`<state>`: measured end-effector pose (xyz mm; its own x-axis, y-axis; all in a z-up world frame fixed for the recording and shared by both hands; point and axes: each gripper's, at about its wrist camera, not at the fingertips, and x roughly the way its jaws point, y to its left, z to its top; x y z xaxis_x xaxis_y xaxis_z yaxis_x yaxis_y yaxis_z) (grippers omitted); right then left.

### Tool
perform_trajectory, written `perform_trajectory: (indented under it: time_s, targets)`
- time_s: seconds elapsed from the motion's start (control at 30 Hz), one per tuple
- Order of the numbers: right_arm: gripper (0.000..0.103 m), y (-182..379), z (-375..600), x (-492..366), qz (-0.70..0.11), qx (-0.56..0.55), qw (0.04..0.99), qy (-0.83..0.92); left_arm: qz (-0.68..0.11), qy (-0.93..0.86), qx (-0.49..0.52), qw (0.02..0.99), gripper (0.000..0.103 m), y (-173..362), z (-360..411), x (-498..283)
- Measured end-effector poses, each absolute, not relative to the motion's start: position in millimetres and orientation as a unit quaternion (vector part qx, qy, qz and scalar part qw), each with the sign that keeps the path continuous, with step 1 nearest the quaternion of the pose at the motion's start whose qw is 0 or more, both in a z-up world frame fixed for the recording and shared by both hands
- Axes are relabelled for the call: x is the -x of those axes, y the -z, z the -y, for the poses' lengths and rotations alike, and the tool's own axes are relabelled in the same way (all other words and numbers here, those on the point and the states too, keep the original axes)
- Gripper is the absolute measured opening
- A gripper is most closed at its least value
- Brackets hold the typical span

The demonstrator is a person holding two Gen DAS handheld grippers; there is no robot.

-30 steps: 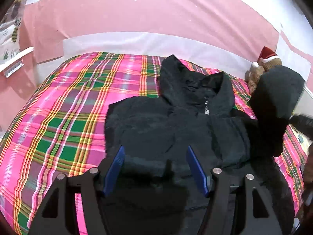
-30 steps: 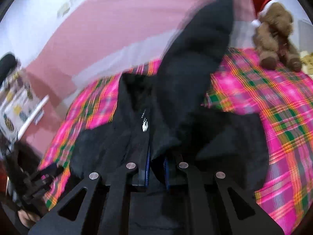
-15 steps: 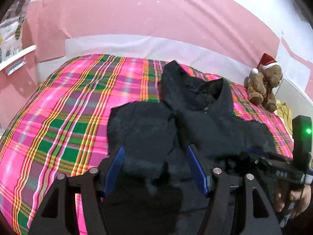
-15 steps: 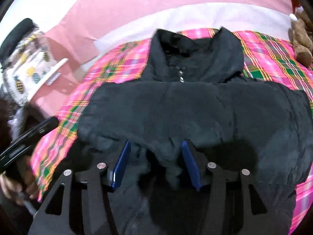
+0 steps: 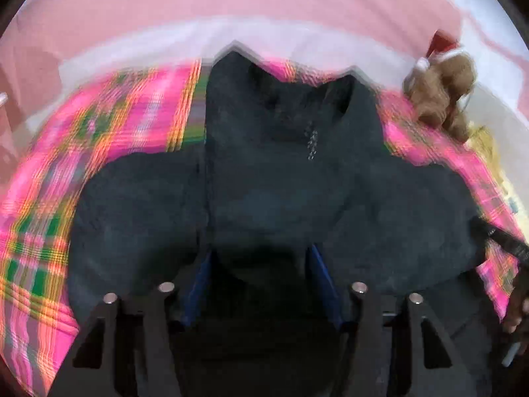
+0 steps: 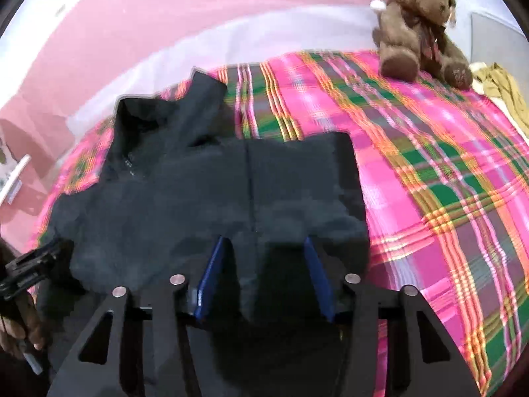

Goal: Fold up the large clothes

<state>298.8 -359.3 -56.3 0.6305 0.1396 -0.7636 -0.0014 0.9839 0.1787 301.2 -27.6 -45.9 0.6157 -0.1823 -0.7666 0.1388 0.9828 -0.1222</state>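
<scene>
A dark hooded jacket point(image 5: 281, 192) lies flat on a pink plaid bedspread point(image 5: 139, 115), hood toward the wall, both sleeves folded in over the body. It also shows in the right wrist view point(image 6: 211, 192). My left gripper point(image 5: 259, 258) is open, its blue pads just over the jacket's lower middle, holding nothing. My right gripper point(image 6: 264, 248) is open over the jacket's right side, near the folded edge, holding nothing. The left wrist view is blurred by motion.
A brown teddy bear with a red Santa hat point(image 6: 420, 29) sits at the bed's far right corner, also in the left wrist view point(image 5: 443, 89). A pink wall with a white strip point(image 6: 165, 39) runs behind the bed. Plaid bedspread point(image 6: 446, 182) lies to the jacket's right.
My right gripper laid the raised sleeve across the jacket and let go; it now sits open further right. My left gripper moved closer over the jacket's middle.
</scene>
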Motion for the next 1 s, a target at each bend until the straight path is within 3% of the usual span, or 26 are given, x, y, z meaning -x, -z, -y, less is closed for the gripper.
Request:
perform_trajectory:
  time_s: [0.23,0.43,0.57,0.8,1.0]
  targets:
    - [0.049,74.5,347.4,-304.3,-0.429,-0.05,0.902,-0.025,-0.422,0.085,0.016,0.903,0.062,61.9,29.3,-298.7]
    - [0.049,22.1,374.2,-297.5,-0.391,-0.072,0.917,-0.028,-0.412,0.099,0.025,0.906,0.056,25.7,26.8,-287.4]
    - [0.049,20.0,378.7,-329.7,-0.401,-0.062,0.914,-0.014,-0.382,0.092,0.009,0.919,0.056,3.1,31.5,-303.7]
    - [0.049,76.5,380.0,-360.6,-0.44,-0.057,0.896,-0.005,-0.413,0.084,0.016,0.907,0.062,56.2,30.5,-346.1]
    - [0.05,54.1,383.4,-348.6,-0.435,-0.061,0.899,0.004,-0.41,0.09,0.031,0.907,0.062,51.6,25.9,-341.4]
